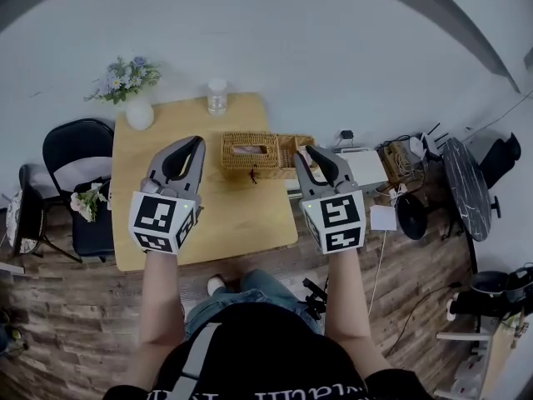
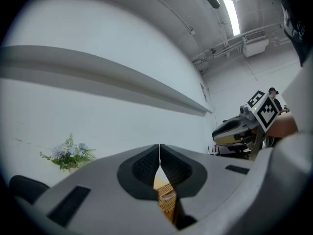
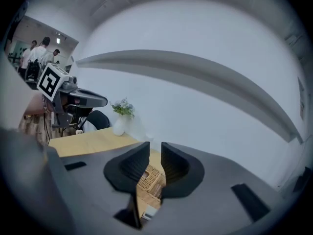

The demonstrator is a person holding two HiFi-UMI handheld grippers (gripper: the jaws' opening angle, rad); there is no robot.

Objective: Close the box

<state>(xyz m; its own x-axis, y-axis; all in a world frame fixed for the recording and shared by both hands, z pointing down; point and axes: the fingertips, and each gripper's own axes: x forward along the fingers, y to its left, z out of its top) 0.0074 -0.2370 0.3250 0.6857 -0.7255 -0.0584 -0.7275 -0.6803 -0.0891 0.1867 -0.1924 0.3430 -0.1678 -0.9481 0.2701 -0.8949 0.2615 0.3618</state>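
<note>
There are one desk (image 1: 225,219), one wicker box (image 1: 250,152), one white vase (image 1: 139,114), one clear jar (image 1: 216,97), one black chair (image 1: 73,147) and two tongs: left tongs (image 1: 198,141), right tongs (image 1: 310,151).

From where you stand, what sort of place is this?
Probably a studio or lab dressed as a home corner: a wooden table with a wicker box and a vase of flowers stands under a bare industrial ceiling with pipes and a strip light, and cables and gear lie on the floor.

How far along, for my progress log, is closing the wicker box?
Done: nothing yet; the wicker box on the table has its lid flipped open sideways. In hand: nothing; the left gripper is shut, the right gripper slightly open, both empty above the table. Remaining: swing the lid over and close it.
</note>
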